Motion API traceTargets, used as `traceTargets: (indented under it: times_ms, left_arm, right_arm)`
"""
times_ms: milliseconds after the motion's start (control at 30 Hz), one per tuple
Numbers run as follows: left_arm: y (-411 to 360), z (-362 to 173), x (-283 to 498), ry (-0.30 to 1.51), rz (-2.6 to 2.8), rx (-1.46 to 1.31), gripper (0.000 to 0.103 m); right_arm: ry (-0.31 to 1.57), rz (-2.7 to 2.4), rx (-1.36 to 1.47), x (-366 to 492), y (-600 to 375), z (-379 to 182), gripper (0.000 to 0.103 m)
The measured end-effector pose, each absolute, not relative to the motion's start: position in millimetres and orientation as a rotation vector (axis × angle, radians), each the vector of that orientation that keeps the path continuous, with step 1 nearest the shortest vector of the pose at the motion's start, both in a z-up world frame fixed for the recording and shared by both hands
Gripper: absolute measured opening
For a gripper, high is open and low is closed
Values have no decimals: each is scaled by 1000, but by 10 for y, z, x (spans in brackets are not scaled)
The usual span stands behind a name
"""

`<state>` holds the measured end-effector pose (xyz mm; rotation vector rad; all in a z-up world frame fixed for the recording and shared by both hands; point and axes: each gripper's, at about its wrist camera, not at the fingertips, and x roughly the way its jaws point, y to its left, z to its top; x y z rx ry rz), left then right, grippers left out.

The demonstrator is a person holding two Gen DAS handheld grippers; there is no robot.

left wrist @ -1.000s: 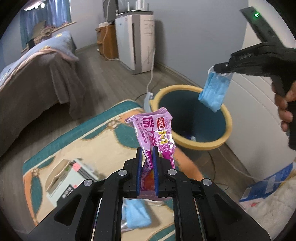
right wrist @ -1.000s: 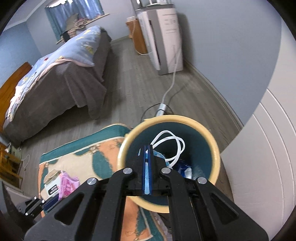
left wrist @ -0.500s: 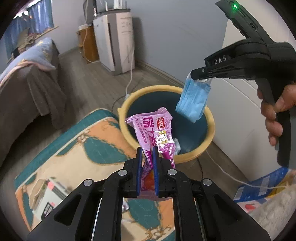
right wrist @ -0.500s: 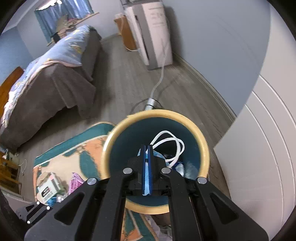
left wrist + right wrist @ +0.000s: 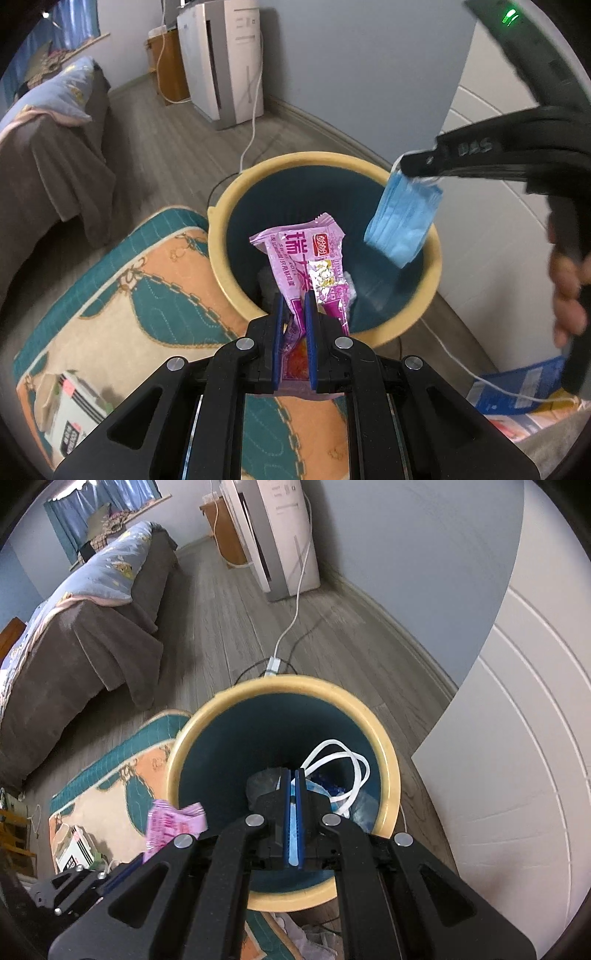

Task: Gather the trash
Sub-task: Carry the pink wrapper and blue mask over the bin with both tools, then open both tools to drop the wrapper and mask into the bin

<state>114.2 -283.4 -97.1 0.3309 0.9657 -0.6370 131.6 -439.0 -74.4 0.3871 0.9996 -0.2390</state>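
Observation:
My left gripper is shut on a pink snack wrapper that sticks up over the near rim of the teal bin with a yellow rim. My right gripper comes in from the right, shut on a folded blue face mask that hangs above the bin's right side. In the right wrist view the right gripper points down into the bin; the mask's white ear loops curl past its fingers. The pink wrapper and left gripper show at lower left.
A patterned rug lies left of the bin with a small box on it. A bed stands at the left, a white appliance with a cable by the far wall, white panels at the right. Blue paper lies lower right.
Both grippers have drawn nearer to the bin with their loads; the wrapper has moved from beside the bin to over its near rim, and the mask hangs lower over the opening.

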Motion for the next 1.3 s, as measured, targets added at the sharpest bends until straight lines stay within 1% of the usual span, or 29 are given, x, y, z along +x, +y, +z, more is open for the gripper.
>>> traceTargets:
  times_ms: [167,333,500,567,600,633,667,700,733,767,800,833,867,900,933,967,1000,1067,1300]
  left_arm:
    - [-2873,-895,1307,933,-620,271,12]
    - [-3013,-748,1417,861,-619,295,12]
    - [-3065,-639,1503,819,-605,287,17]
    - [-3045,-629,1518,815,-594,283,26]
    - [-3029,-627,1520,811,-588,281,35]
    - [-3009,-630,1523,808,-589,276,41]
    - [-2996,-629,1516,806,-588,275,45]
    - [-2976,-636,1516,805,-583,274,47]
    - [-2954,-642,1516,807,-578,272,52]
    - [-2933,-646,1515,808,-574,269,58]
    - [-2896,-641,1505,806,-569,262,62]
    - [-2869,-630,1502,803,-565,257,70]
    - [-2847,-618,1501,800,-561,253,81]
    - [-2803,-601,1482,792,-548,249,85]
    - [-2770,-590,1468,785,-537,249,90]
    - [-2741,-583,1452,778,-529,252,92]
    - [-2704,-568,1428,775,-525,257,92]
    - [-2637,-541,1384,777,-518,271,92]
    - [-2107,-335,1190,765,-486,272,94]
  right_arm:
    - [892,-244,379,1315,-4382,-547,2]
    - [809,-236,379,1326,-4382,-417,2]
    - [792,-242,410,1356,-4395,-412,3]
    - [807,-241,399,1381,-4372,-430,4]
    - [813,-240,395,1383,-4364,-433,5]
    - [820,-238,394,1383,-4355,-441,7]
    - [822,-238,394,1377,-4355,-446,14]
    - [822,-240,394,1374,-4354,-443,25]
    - [822,-241,393,1374,-4353,-436,30]
    - [821,-240,392,1374,-4341,-430,39]
    - [822,-237,391,1367,-4340,-422,43]
    - [823,-235,388,1373,-4327,-416,45]
    - [824,-231,383,1358,-4312,-409,53]
    - [827,-226,380,1360,-4288,-406,64]
    - [827,-221,376,1362,-4261,-396,70]
    - [825,-216,372,1365,-4234,-385,83]
    - [825,-213,371,1363,-4204,-380,93]
    - [825,-200,375,1369,-4157,-356,97]
    - [843,-178,366,1418,-3911,-243,97]
